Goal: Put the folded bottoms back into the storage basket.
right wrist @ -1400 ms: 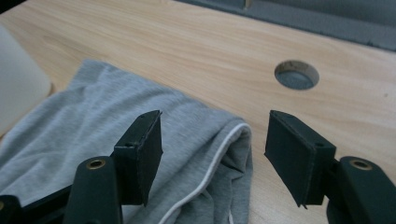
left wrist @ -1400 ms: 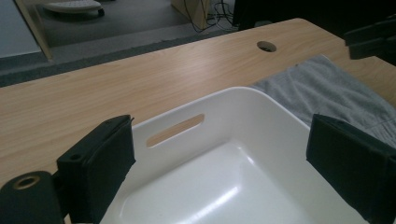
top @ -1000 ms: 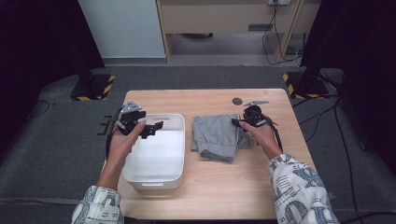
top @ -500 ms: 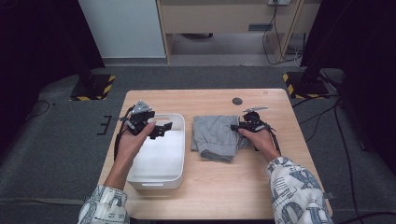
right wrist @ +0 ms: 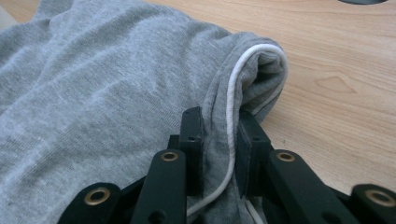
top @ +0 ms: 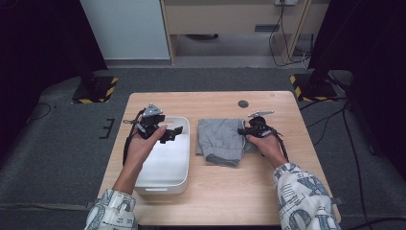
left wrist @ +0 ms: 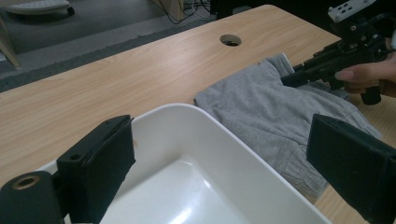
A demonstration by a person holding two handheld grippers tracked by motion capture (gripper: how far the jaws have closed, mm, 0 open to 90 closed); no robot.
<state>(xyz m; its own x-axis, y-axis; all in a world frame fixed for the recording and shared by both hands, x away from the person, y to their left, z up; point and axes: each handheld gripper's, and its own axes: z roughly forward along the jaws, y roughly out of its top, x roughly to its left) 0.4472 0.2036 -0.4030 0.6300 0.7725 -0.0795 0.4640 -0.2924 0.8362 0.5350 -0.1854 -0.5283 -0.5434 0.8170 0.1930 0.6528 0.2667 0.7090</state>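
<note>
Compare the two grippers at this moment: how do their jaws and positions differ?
The left gripper has jaws wide apart with nothing between them; the right gripper has just been closing and pinches a fold of the grey garment. The left hovers over the white tub; the right sits low at the garment's edge. Both are black and hand-held.

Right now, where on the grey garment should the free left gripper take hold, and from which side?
Probably the garment's left edge by the tub, approached from the tub side. The right gripper has just closed on the far right fold with its white drawstring, so the opposite edge balances the lift. It lies flat, so one jaw must slide under. The left gripper hangs open over the tub.
</note>
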